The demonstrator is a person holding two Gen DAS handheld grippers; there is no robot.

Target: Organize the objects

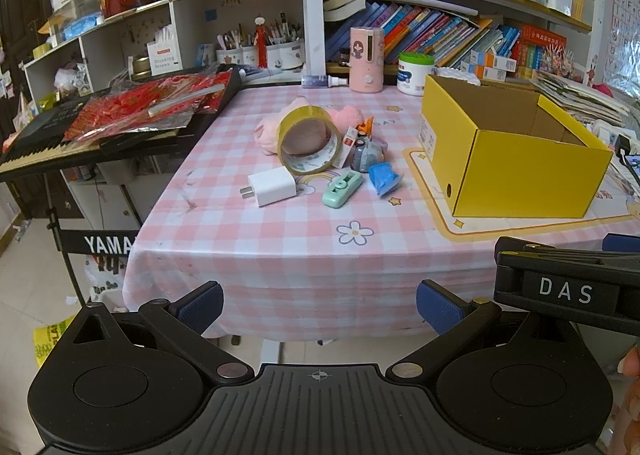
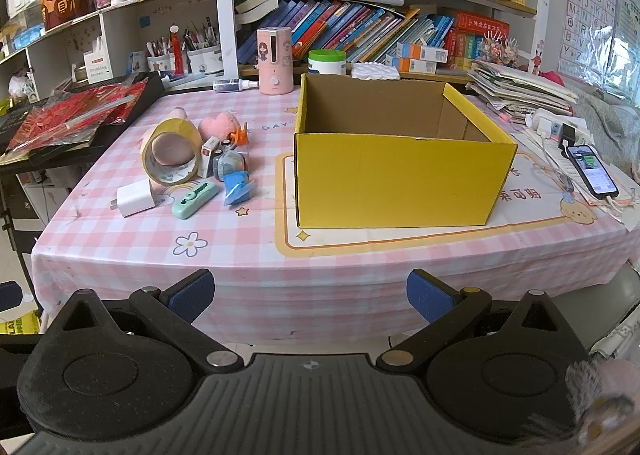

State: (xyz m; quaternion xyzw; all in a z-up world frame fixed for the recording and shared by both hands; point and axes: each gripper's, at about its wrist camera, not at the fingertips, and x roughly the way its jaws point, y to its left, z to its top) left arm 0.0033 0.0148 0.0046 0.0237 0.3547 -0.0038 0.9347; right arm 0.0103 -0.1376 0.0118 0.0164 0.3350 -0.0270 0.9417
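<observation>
Pink checked cloth covers the table (image 2: pixel 248 255), and behind it stand crowded shelves with books and pen cups; a black keyboard (image 1: pixel 48 143) carrying red packets stands beside the table's left edge.

On the right part of the table sits a yellow cardboard box (image 2: pixel 400 179), open at the top, and its inside shows only brown walls as far as can be seen; a phone (image 2: pixel 592 171) lies near the box on its right side, with a cable attached.

To the left of the box the small things lie in one group; a roll of yellow tape (image 1: pixel 308 143) stands on its edge and leans against a pink plush toy (image 1: pixel 348 117); a white charger plug (image 1: pixel 270 187) lies in front of the roll, just beside it; a mint green correction tape (image 1: pixel 342 189) and a blue crumpled object (image 1: pixel 384 177) lie nearer to the box; a small grey toy (image 1: pixel 368 155) and a small white carton (image 1: pixel 348 147) are between the roll and the blue object.

Left gripper (image 1: pixel 320 305) hovers before the table edge with its blue pads (image 1: pixel 200 305) spread wide, holding nothing and touching nothing; right gripper (image 2: pixel 312 297) is also fully released, its pads (image 2: pixel 192 295) far apart and bare, low in front of the box; in the left view its black body appears at the right side.
</observation>
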